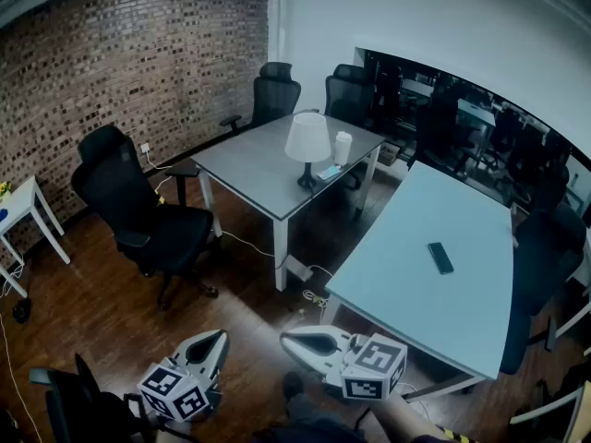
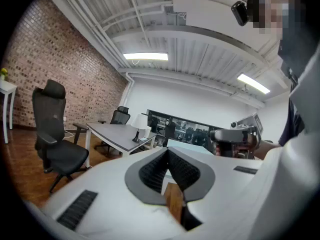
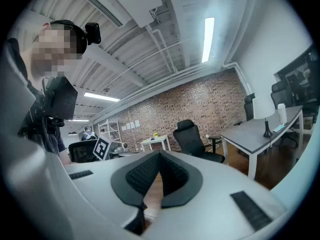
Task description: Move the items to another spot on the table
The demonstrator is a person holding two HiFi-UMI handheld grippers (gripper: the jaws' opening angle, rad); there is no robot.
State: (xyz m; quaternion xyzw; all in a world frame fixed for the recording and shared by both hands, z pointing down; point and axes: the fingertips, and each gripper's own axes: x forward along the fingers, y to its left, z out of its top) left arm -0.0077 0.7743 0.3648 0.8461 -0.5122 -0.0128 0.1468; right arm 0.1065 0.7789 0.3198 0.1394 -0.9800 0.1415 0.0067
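On the grey table (image 1: 259, 169) stand a white lamp (image 1: 307, 146) and a white cup (image 1: 343, 148), with a small flat device (image 1: 329, 172) beside the lamp's foot. A black phone (image 1: 440, 257) lies on the light blue table (image 1: 416, 284). My left gripper (image 1: 218, 339) and right gripper (image 1: 288, 340) hang low over the wooden floor, short of both tables, each shut with nothing between the jaws. The left gripper view shows its shut jaws, the left gripper (image 2: 167, 152) aimed toward the lamp (image 2: 138, 126). The right gripper (image 3: 159, 155) points toward the brick wall, lamp (image 3: 262, 111) at right.
A black office chair (image 1: 138, 215) stands left of the grey table, and two more chairs (image 1: 277, 90) sit at its far end. A small white table (image 1: 23, 210) is at the far left. Cables (image 1: 309, 293) lie on the floor by the table legs. A dark chair (image 1: 545, 266) flanks the blue table.
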